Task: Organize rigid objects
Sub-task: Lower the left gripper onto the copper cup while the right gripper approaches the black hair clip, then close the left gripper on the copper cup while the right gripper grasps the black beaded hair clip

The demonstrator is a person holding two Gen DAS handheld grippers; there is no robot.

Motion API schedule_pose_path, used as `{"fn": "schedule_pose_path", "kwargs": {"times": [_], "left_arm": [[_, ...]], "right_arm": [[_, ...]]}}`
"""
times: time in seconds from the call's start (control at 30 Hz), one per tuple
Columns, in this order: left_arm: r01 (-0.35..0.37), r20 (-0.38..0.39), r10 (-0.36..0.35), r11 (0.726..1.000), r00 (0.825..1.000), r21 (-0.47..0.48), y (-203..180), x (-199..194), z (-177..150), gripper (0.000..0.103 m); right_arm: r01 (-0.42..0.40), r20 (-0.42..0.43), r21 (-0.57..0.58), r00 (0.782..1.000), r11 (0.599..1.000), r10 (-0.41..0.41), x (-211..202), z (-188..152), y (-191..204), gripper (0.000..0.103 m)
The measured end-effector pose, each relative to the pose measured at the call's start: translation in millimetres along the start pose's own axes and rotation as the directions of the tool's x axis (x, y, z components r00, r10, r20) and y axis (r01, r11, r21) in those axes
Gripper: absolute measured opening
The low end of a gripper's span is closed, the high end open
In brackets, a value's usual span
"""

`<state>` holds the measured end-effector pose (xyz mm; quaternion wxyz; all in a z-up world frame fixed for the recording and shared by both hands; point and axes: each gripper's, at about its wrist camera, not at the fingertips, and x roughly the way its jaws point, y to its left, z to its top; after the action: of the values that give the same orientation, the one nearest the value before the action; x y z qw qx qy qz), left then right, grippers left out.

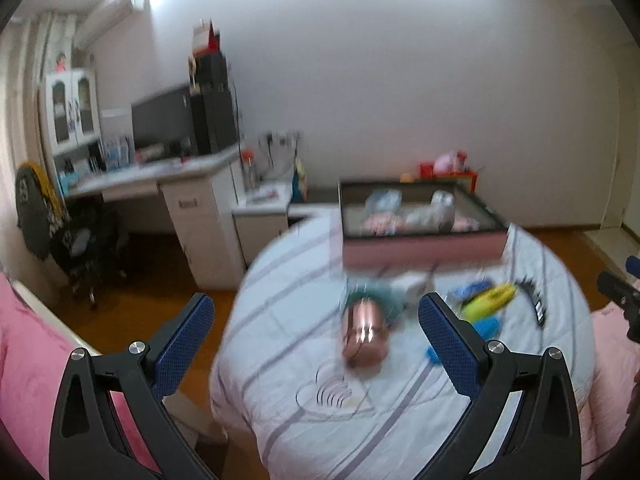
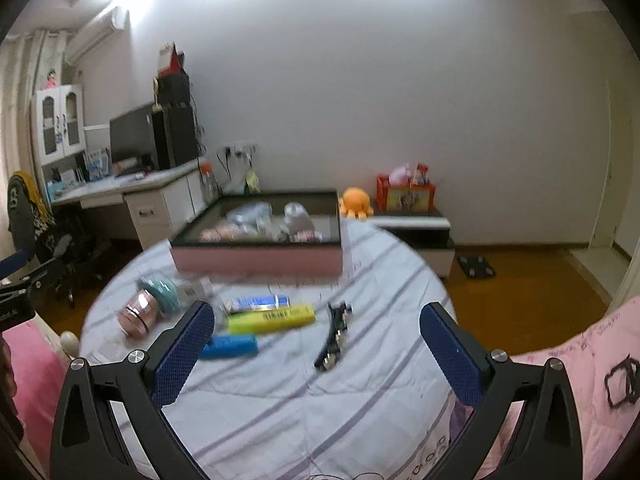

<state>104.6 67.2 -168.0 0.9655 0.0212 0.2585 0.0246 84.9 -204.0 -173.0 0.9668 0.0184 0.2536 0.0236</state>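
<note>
A copper-pink metal cup [image 1: 364, 334] [image 2: 138, 314] lies on its side on the striped bedspread [image 1: 280, 340], against a teal round object [image 2: 164, 290]. A yellow-green tube [image 2: 270, 316] [image 1: 490, 298], a blue-white box [image 2: 258, 302], a blue tube [image 2: 230, 346] and a black hair clip [image 2: 334, 338] [image 1: 534, 298] lie near it. A pink open box [image 2: 260, 258] [image 1: 424, 250] holding several items stands behind them. My left gripper [image 1: 316, 338] is open above the bed, with the cup between its fingers' lines. My right gripper [image 2: 316, 342] is open above the clip.
A white desk [image 1: 160, 184] with a monitor and a dark chair [image 1: 76, 248] stands to the left. A low nightstand [image 2: 412, 232] with an orange plush octopus [image 2: 356, 202] stands behind the bed. Pink bedding [image 2: 560, 380] lies at both sides. Wooden floor [image 2: 520, 300] surrounds the bed.
</note>
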Motion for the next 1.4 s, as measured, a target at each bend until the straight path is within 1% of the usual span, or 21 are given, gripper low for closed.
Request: {"fn": "schedule_pose_path", "kwargs": {"times": [0.1, 0.17, 0.27, 0.5, 0.63, 0.7, 0.8, 0.9, 0.93, 0.97, 1.0, 1.03, 1.07, 1.1, 1.13, 1.17, 1.2, 1.23, 1.27, 1.3, 1.4], "left_arm": [[0.047, -0.093, -0.048, 0.999, 0.995, -0.01, -1.8, 31.4, -15.8, 0.103], [0.072, -0.16, -0.073, 0.997, 0.984, -0.016, -7.2, 54.2, -25.6, 0.103], [0.085, -0.211, -0.086, 0.996, 0.974, -0.013, -15.6, 79.2, -35.2, 0.103], [0.045, -0.26, -0.052, 0.998, 0.964, -0.033, -18.6, 119.9, -33.4, 0.103], [0.066, -0.284, -0.082, 0.996, 0.955, -0.063, -15.3, 136.5, -33.0, 0.103], [0.084, -0.323, -0.106, 0.993, 0.941, -0.081, -13.3, 147.5, -35.3, 0.101], [0.124, -0.297, -0.146, 0.988, 0.943, -0.092, -11.3, 145.9, -33.5, 0.082], [0.15, -0.286, -0.159, 0.987, 0.945, -0.052, -16.9, 143.4, -35.0, 0.054], [0.16, -0.284, -0.167, 0.986, 0.944, -0.049, -18.2, 142.0, -35.3, 0.047], [0.158, -0.283, -0.163, 0.987, 0.945, -0.041, -19.5, 141.3, -35.3, 0.047], [0.156, -0.281, -0.159, 0.987, 0.946, -0.033, -20.5, 140.6, -35.3, 0.047], [0.158, -0.281, -0.16, 0.987, 0.946, -0.028, -20.6, 140.4, -34.3, 0.047], [0.162, -0.281, -0.165, 0.986, 0.946, -0.036, -19.3, 140.3, -33.7, 0.047], [0.166, -0.281, -0.171, 0.985, 0.944, -0.042, -18.0, 139.9, -33.4, 0.047], [0.167, -0.279, -0.173, 0.985, 0.945, -0.047, -16.8, 138.7, -33.3, 0.047], [0.166, -0.279, -0.173, 0.985, 0.945, -0.046, -15.6, 137.7, -33.9, 0.047], [0.164, -0.277, -0.169, 0.986, 0.946, -0.042, -15.8, 136.2, -33.9, 0.047], [0.162, -0.276, -0.167, 0.986, 0.947, -0.042, -15.7, 134.4, -34.1, 0.047], [0.163, -0.278, -0.168, 0.986, 0.946, -0.041, -15.9, 133.4, -34.3, 0.047], [0.163, -0.276, -0.168, 0.986, 0.946, -0.042, -15.7, 132.0, -34.3, 0.047], [0.158, -0.266, -0.164, 0.986, 0.95, -0.043, -15.0, 125.8, -34.7, 0.047]], "right_arm": [[0.007, -0.062, 0.002, 0.998, 1.0, -0.007, 21.5, -10.4, -3.1, 0.103], [0.005, -0.1, 0.007, 0.995, 1.0, -0.004, 34.1, -17.7, -4.9, 0.103], [0.007, -0.148, 0.008, 0.989, 1.0, -0.006, 52.8, -25.1, -7.3, 0.103], [0.033, -0.226, 0.02, 0.974, 0.999, -0.027, 84.3, -34.5, -18.1, 0.103], [0.043, -0.259, 0.032, 0.965, 0.999, -0.034, 101.1, -36.1, -23.6, 0.103], [0.043, -0.271, 0.028, 0.962, 0.999, -0.034, 109.5, -35.9, -24.0, 0.103], [0.038, -0.303, 0.038, 0.953, 0.999, -0.024, 121.3, -35.5, -25.6, 0.103], [0.015, -0.315, 0.063, 0.949, 0.998, 0.006, 126.2, -31.2, -30.7, 0.103], [0.015, -0.313, 0.065, 0.95, 0.998, 0.006, 126.9, -28.9, -32.3, 0.102], [0.014, -0.316, 0.059, 0.949, 0.998, 0.006, 129.7, -26.4, -33.4, 0.098], [0.015, -0.324, 0.052, 0.946, 0.999, 0.003, 133.0, -25.2, -34.0, 0.09], [0.019, -0.341, 0.044, 0.94, 0.999, -0.002, 137.6, -24.6, -34.6, 0.085], [0.018, -0.356, 0.028, 0.934, 0.999, -0.007, 141.8, -25.2, -34.4, 0.069], [0.023, -0.356, 0.01, 0.934, 1.0, -0.018, 143.5, -25.6, -32.7, 0.064], [0.02, -0.355, -0.001, 0.935, 1.0, -0.019, 143.6, -25.6, -31.9, 0.063], [0.011, -0.357, -0.005, 0.934, 1.0, -0.012, 143.2, -25.2, -31.2, 0.057], [0.002, -0.354, -0.019, 0.935, 1.0, -0.008, 142.1, -24.8, -29.7, 0.045], [-0.009, -0.346, -0.035, 0.938, 0.999, -0.004, 140.4, -25.1, -27.9, 0.039], [-0.019, -0.344, -0.038, 0.939, 0.999, 0.005, 140.2, -25.0, -27.6, 0.025], [-0.032, -0.34, -0.031, 0.94, 0.999, 0.019, 139.1, -25.2, -27.8, 0.018], [-0.053, -0.33, -0.018, 0.943, 0.998, 0.044, 135.4, -25.6, -29.1, 0.018]]}}
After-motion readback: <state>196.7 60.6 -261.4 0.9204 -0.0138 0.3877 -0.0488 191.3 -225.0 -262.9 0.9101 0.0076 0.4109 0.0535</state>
